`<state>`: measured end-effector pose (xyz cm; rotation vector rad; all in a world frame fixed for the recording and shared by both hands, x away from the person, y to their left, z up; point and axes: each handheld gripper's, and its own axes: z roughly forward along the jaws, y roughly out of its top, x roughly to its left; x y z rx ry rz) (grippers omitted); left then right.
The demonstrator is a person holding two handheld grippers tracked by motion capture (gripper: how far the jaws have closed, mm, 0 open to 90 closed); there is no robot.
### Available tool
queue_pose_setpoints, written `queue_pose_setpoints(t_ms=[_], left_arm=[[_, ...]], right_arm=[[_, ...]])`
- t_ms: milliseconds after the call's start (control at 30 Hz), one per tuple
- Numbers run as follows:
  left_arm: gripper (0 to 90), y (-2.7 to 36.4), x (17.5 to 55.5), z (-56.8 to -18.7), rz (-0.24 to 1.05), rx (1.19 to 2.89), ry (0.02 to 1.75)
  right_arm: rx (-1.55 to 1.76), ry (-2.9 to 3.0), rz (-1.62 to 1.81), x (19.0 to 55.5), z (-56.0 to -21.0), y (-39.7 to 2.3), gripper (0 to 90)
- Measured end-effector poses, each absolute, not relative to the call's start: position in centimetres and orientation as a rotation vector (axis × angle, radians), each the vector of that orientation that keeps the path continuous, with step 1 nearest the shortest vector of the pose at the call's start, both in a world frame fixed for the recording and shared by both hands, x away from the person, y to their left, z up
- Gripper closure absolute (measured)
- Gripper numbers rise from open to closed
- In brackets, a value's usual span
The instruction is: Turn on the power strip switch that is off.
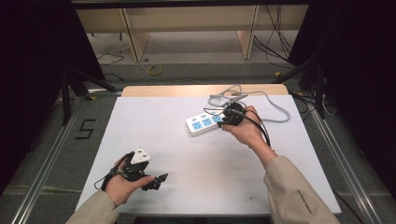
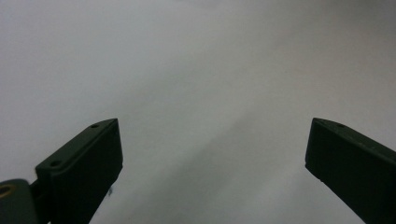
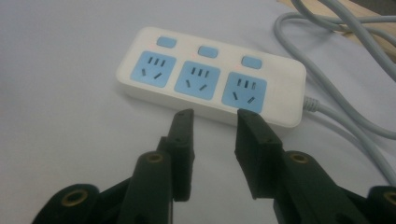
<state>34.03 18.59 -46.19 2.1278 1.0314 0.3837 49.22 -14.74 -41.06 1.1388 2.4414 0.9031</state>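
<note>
Jaws of the right hand-held gripper (image 3: 212, 119) stand partly apart with nothing between them, just short of the white power strip (image 3: 210, 77) lying on the desk (image 1: 154, 126) toward its far right. Its grey cord (image 3: 336, 98) trails off behind. For a sure hold, approach square to the strip's near edge, clear of that cord. Left hand-held gripper (image 2: 212, 140) waits released, well apart, near the front.

I saw the left gripper (image 1: 152, 179) rest low with jaws wide apart, while the right gripper (image 3: 214, 121), held out ahead, had its jaws partly parted, gripping nothing.
</note>
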Motion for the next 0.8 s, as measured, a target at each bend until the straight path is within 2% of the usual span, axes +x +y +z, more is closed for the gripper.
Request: queue_pose_setpoints(t_ms=[567, 800], left_arm=[[4.2, 18.7, 34.1, -46.1, 0.382, 2.126, 1.034], [4.3, 18.7, 34.1, -46.1, 0.382, 2.126, 1.036]], right_arm=[[1.114, 2.44, 0.981, 44.6, -41.5, -19.2, 47.2], [1.149, 2.434, 0.978, 42.8, -42.1, -21.1, 43.7]])
